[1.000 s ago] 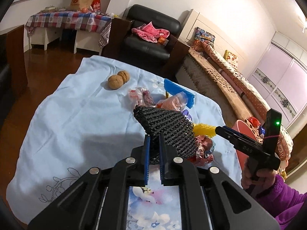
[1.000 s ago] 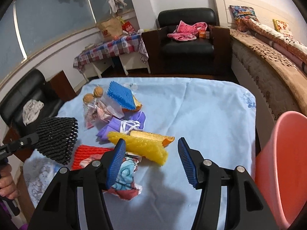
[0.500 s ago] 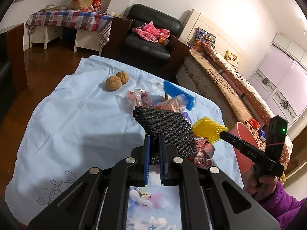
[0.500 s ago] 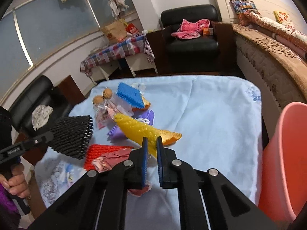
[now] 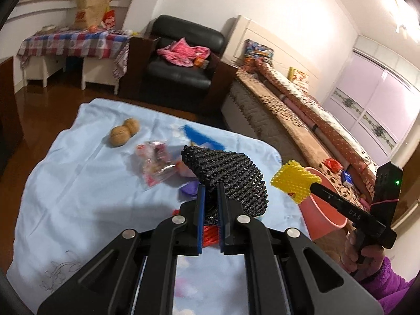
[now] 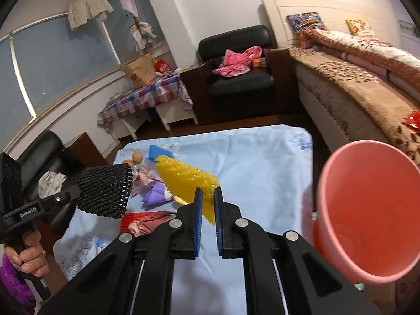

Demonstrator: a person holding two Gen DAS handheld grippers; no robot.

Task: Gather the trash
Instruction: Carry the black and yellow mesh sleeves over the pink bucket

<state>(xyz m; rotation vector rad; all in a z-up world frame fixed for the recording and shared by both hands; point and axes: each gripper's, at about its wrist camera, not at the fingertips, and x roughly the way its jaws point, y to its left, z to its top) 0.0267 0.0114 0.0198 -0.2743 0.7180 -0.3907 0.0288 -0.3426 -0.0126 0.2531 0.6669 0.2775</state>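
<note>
Both tongs pinch foam nets: left tongs (image 5: 210,197) black net (image 5: 231,173), right tongs (image 6: 208,204) yellow net (image 6: 186,178).

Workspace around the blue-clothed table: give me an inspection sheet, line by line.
Surface: table under a light blue cloth, wrinkled, right half bare.
Job's things: black foam net and yellow foam net, both lifted off the cloth; pink bin beside the table's right edge.
Clutter: two walnuts, blue foam net, clear wrappers, purple wrapper, red foam net.
Grippers: left hand-held gripper shut on the black foam net; right hand-held gripper shut on the yellow foam net.
Cables: nothing seen.
Surroundings: black armchair with pink clothing, bed, checked side table.
</note>
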